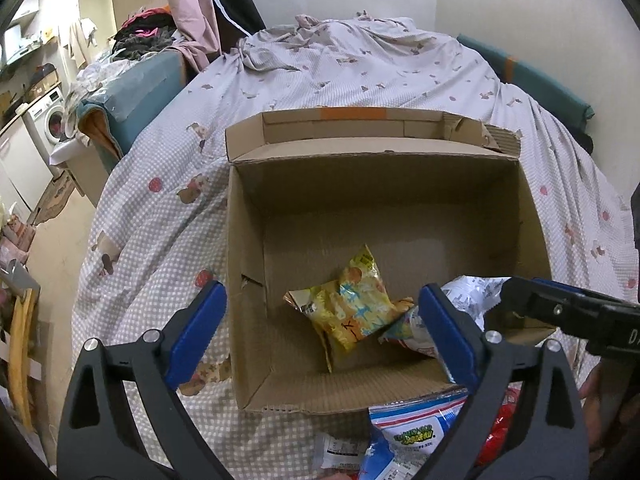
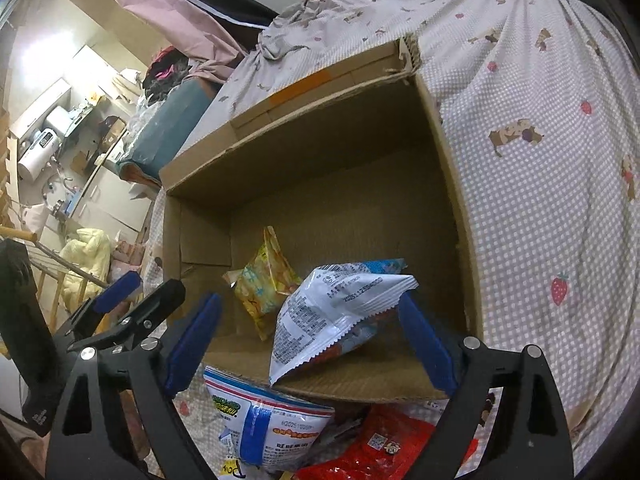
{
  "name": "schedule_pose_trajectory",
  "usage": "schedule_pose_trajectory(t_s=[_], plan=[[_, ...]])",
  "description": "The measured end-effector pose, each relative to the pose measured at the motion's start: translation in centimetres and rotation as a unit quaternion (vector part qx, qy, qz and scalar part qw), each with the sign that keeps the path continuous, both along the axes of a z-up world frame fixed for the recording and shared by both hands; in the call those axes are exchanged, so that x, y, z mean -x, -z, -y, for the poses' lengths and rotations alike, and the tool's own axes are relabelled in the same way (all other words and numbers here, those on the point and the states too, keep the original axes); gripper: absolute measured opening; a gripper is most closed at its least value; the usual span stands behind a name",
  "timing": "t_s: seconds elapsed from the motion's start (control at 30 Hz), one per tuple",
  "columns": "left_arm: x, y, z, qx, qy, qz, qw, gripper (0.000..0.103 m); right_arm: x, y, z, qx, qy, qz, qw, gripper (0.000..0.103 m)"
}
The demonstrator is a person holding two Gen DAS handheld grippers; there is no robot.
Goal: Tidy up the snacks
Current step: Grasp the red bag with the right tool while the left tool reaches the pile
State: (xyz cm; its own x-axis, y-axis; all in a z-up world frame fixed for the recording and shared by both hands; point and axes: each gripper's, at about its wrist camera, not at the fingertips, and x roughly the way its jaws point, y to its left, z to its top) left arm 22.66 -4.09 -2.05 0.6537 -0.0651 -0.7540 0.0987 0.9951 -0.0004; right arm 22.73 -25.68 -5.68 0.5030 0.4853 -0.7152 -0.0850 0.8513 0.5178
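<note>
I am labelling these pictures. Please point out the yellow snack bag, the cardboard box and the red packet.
yellow snack bag (image 1: 352,304): left wrist view, bag's middle.
cardboard box (image 1: 372,184): left wrist view, far inner wall.
red packet (image 2: 384,440): right wrist view, front face.

Open brown cardboard box (image 1: 532,220) on checked bedsheet (image 1: 152,232); crinkled yellow snack packet (image 1: 352,308) inside, white printed packet (image 2: 340,316) right of it.

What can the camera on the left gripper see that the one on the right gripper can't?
Only the left wrist view shows a washing machine far off to the left. Only the right wrist view shows the red packet clearly, lying before the cardboard box. Both show the yellow snack bag and white snack bag in the box, the blue-and-white bag outside, both grippers open.
</note>
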Motion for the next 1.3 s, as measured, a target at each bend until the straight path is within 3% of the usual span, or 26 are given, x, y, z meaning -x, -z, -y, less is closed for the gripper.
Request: schedule_pose_trajectory(t_s=[0.3, 0.5, 1.0, 1.17, 1.3], plan=[[1.5, -0.8, -0.4, 0.013, 0.001, -0.006, 0.9999, 0.095, 1.8, -1.6, 0.9, -0.017, 0.018, 0.010, 1.000, 0.092], [3.6, -1.5, -0.9, 0.012, 0.011, -0.008, 0.9998, 0.095, 4.4, -2.9, 0.8, 0.007, 0.011, 0.026, 1.000, 0.092], [9.1, -1.6, -3.6, 0.034, -0.015, -0.024, 0.9990, 0.095, 10.1, -2.5, 2.3, 0.012, 0.033, -0.002, 0.999, 0.092], [10.3, -1.2, -4.7, 0.048, -0.029, -0.041, 0.9976, 0.095, 11.1, -1.7, 3.1, -0.003, 0.048, -0.026, 0.999, 0.092], [11.1, -0.6, -5.6, 0.060, -0.045, -0.063, 0.9952, 0.095, 11.5, -0.1, 3.5, 0.016, 0.055, -0.063, 0.996, 0.092]])
